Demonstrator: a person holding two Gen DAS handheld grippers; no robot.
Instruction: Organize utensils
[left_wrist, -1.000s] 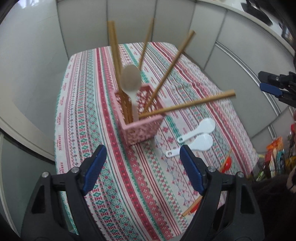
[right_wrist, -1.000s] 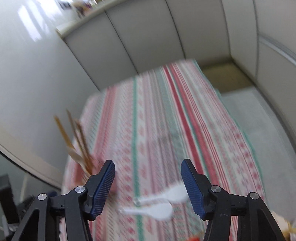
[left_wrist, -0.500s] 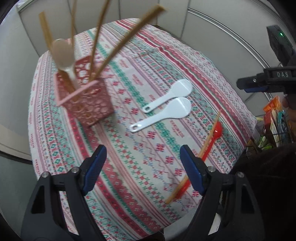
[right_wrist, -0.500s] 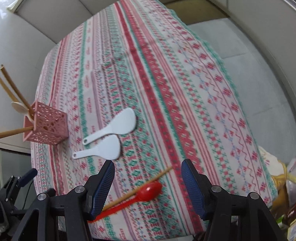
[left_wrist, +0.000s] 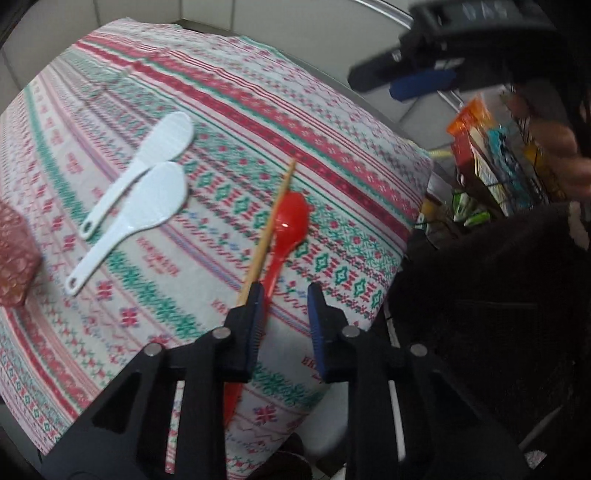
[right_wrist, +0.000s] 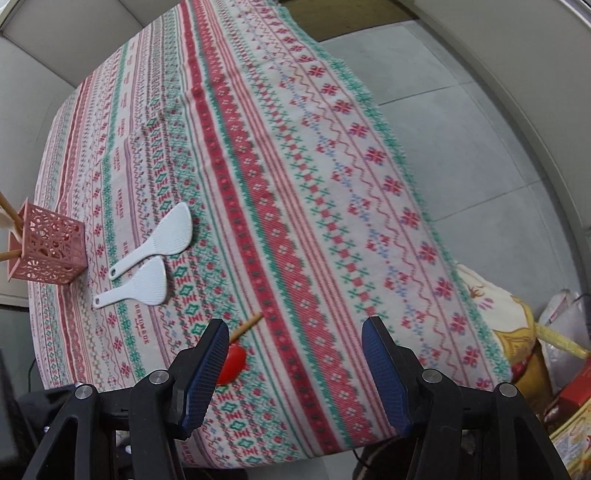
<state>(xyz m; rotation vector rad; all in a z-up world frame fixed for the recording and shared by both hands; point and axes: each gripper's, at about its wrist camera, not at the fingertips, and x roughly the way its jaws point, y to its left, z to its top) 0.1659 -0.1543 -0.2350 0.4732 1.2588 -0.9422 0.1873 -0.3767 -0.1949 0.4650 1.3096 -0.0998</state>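
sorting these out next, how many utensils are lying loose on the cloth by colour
white: 2, the rice paddles
red: 1, the spoon
wood: 1, the chopstick beside the spoon
total: 4 loose on the tablecloth; those standing in the pink holder are not counted

Grey tiled floor and pale panelled walls around a cloth-covered table.

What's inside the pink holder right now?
In the right wrist view, the pink holder shows wooden chopsticks and a pale spoon poking out at the frame edge. Its lattice walls hide their lower ends, and anything else inside cannot be seen.
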